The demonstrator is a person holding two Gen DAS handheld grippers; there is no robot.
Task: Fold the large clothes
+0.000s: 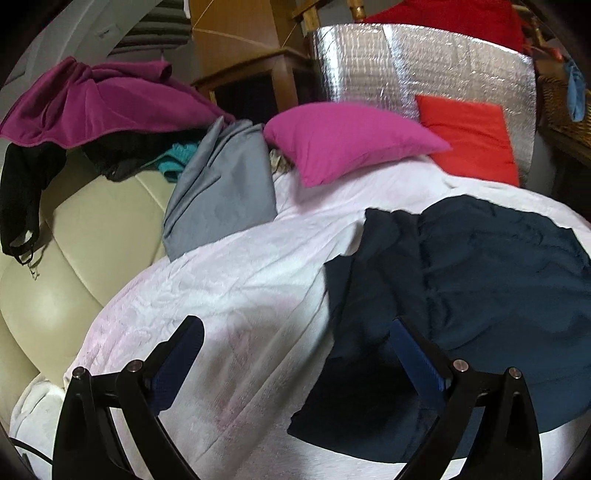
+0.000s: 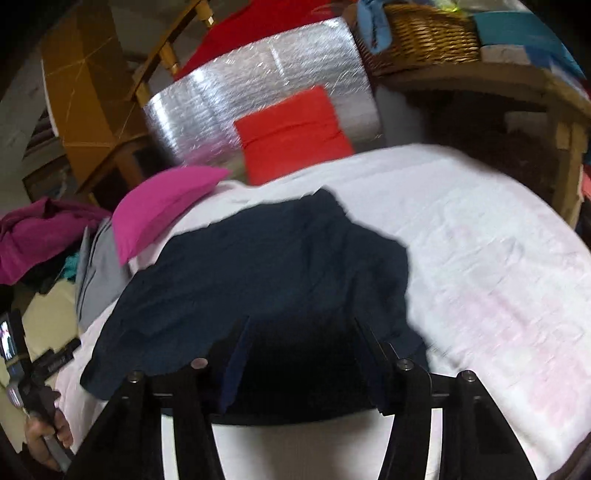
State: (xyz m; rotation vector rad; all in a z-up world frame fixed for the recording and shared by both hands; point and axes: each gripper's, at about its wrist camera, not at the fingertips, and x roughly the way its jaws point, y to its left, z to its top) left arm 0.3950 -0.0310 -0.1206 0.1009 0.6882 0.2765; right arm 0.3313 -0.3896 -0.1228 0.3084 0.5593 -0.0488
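A dark navy garment lies crumpled on the white blanket that covers the bed. My left gripper hangs open over the garment's left edge. Its right finger is above the dark cloth and its left finger above bare blanket, with nothing gripped. In the right wrist view the same garment spreads ahead. My right gripper stands about half open over the garment's near edge. Dark cloth lies under and between the fingers, and the pads do not press on it.
A pink pillow, a red cushion and a silver foil panel sit at the bed's head. Grey cloth and a magenta garment pile on a cream sofa. A wicker basket rests on a wooden table. A hand shows at lower left.
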